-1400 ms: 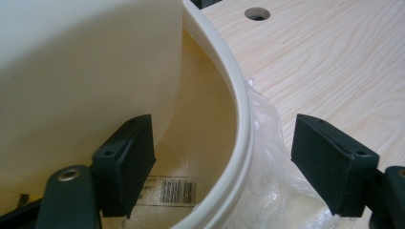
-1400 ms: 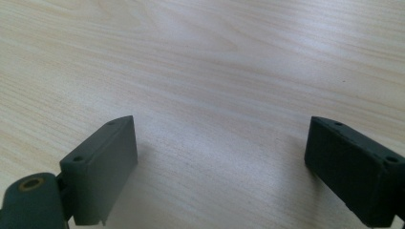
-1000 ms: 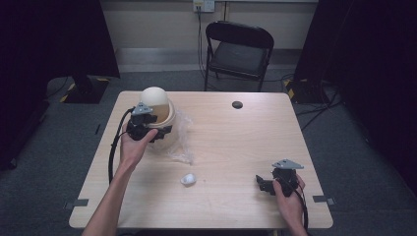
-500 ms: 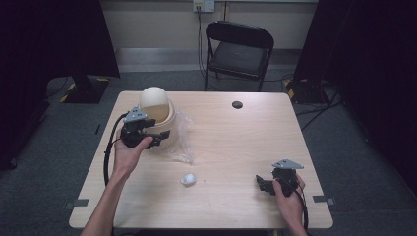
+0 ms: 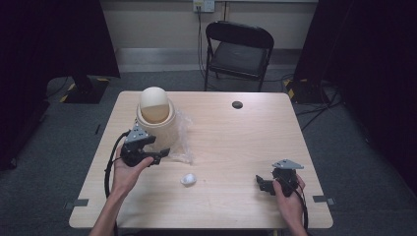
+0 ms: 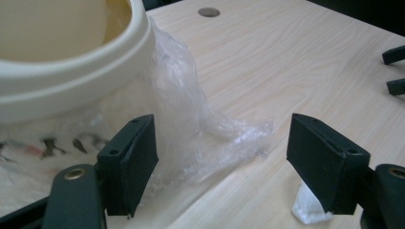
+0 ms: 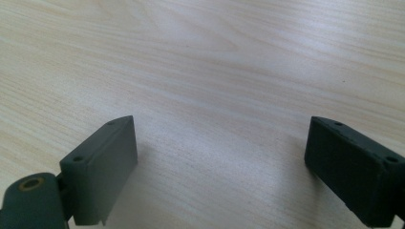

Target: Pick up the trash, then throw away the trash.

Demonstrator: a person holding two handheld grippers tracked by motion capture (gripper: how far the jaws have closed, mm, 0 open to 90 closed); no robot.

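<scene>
1. I see my left gripper (image 5: 160, 156) low over the wooden table (image 5: 236, 142), just in front of the cream bin (image 5: 155, 123).
2. Its two black jaws stand apart. Nothing is pinched between them.
3. In the left gripper view, the clear plastic bag (image 6: 191, 129) lies crumpled on the table between those jaws. The pads do not press on it.
4. The bag hangs from under the rim of the bin (image 6: 71, 71) and spreads out on the wood beside it.
5. The bin has a round swing lid (image 5: 154, 103) on top.
6. A small white wad (image 5: 188, 179) lies on the table, near the left gripper and a bit closer to me. In the left gripper view the wad (image 6: 308, 210) peeks out behind the right-hand jaw.
7. My right gripper (image 5: 260, 183) sits near the front right side of the table, well apart from the bin and the bag.
8. Its jaws are wide apart too. In the right gripper view I see bare wood (image 7: 215, 95) between them.
9. A small dark round spot (image 5: 237, 104) is on the far side of the table.
10. A black folding chair (image 5: 239, 49) stands behind the table.
</scene>
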